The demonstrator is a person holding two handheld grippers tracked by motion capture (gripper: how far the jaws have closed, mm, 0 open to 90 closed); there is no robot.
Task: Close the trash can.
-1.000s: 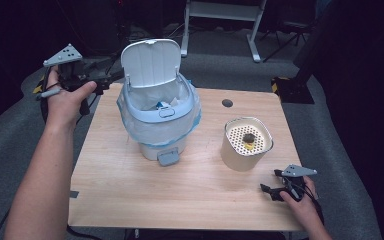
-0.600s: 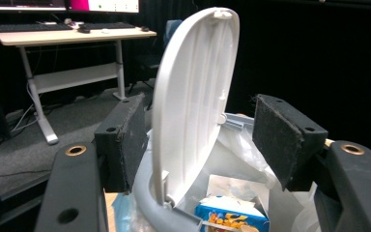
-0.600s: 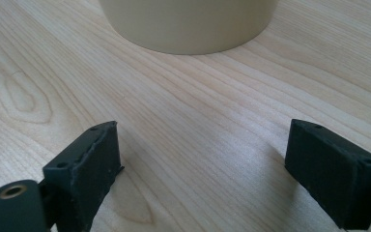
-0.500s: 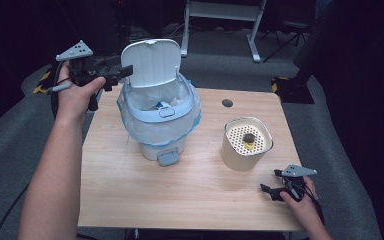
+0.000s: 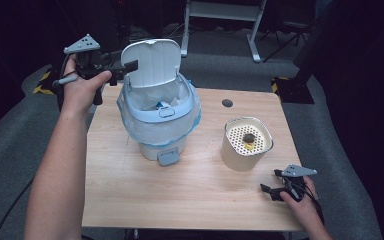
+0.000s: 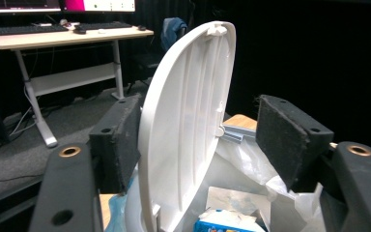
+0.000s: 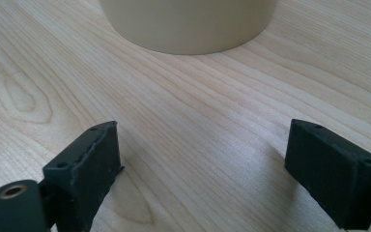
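Both forearms are bare, no sleeves reaching the wrists. The left gripper is black, with a grey three-cornered plate on top dotted with small holes, and a grey handle stub pokes out beside the hand. The right gripper is black too, topped by the same grey plate. Up close, their jaws are blocky black pads with a rough, matte face, small screw holes along the edges and brass-ringed holes in the arms behind them.
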